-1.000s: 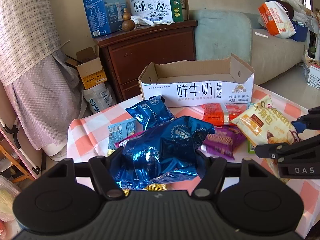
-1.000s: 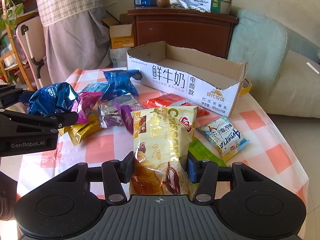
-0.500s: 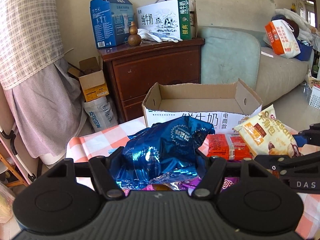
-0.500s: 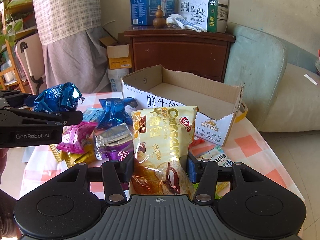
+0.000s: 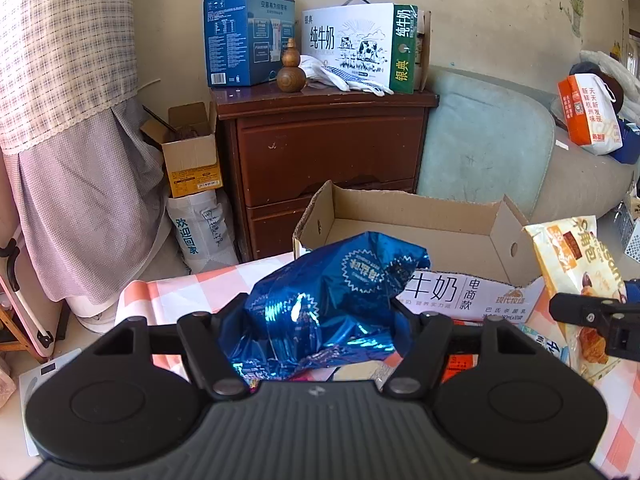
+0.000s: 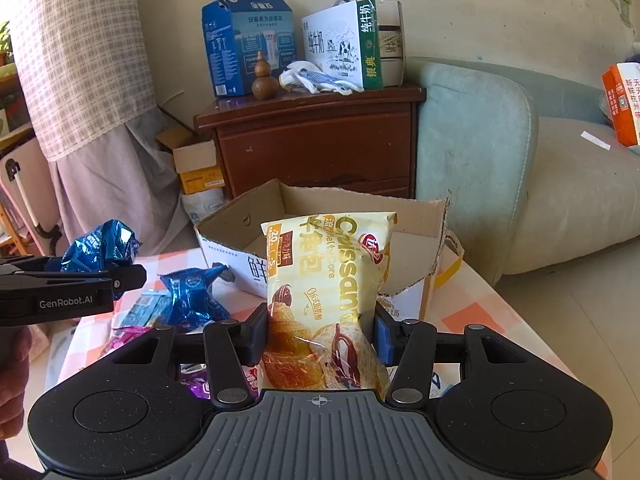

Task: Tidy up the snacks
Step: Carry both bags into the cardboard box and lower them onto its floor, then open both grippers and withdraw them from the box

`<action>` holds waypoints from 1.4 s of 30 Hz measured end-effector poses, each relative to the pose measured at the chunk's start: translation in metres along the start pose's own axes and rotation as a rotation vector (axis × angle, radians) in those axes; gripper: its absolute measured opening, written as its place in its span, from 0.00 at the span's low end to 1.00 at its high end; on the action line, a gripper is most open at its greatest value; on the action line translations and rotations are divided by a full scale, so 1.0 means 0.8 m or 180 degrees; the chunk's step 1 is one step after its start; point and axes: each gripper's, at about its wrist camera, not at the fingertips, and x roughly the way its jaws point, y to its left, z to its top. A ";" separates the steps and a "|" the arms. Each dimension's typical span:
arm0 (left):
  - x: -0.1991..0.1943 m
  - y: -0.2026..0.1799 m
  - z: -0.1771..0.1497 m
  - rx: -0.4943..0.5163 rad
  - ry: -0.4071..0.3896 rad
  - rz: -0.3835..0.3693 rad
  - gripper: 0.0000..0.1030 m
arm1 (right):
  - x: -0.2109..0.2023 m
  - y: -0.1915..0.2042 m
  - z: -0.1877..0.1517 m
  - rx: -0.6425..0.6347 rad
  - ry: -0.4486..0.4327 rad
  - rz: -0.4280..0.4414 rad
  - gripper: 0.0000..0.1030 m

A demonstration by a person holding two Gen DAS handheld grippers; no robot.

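Snacks in transit, two at once. Nearest me, my left gripper (image 5: pixel 320 316) is clamped on the blue foil packet (image 5: pixel 332 300), pads pressing its crumpled sides, and the packet is held clear of the checked tablecloth (image 5: pixel 176 288). My right gripper (image 6: pixel 320 332) is clamped on the croissant bag (image 6: pixel 328 292), which stands upright between the jaws with its top edge at 12 o'clock.

On the tablecloth below, at 9 to 10 o'clock in the right wrist view, a second blue packet (image 6: pixel 192 296) and purple wrappers (image 6: pixel 128 334) lie loose, not yet sorted.

Beyond both loads sits the open cardboard box (image 5: pixel 420 220), its interior looking bare where it shows, front wall low, side flaps raised.

Judgement: the step in hand is carrying both items over the front wall and releasing inside. To do it well, I lift each load above the rim before advancing, keep the grippers apart so they do not collide over the box, set the foil packet toward the 10 o'clock corner and the croissant bag toward 2 o'clock, and release low. The foil is slippery; I hold pressure until the packet rests on the box floor.
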 end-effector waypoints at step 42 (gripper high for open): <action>0.214 -0.043 0.063 -0.0136 0.0323 -0.0168 0.84 | 0.175 -0.071 0.059 0.1114 0.0086 -0.0302 0.72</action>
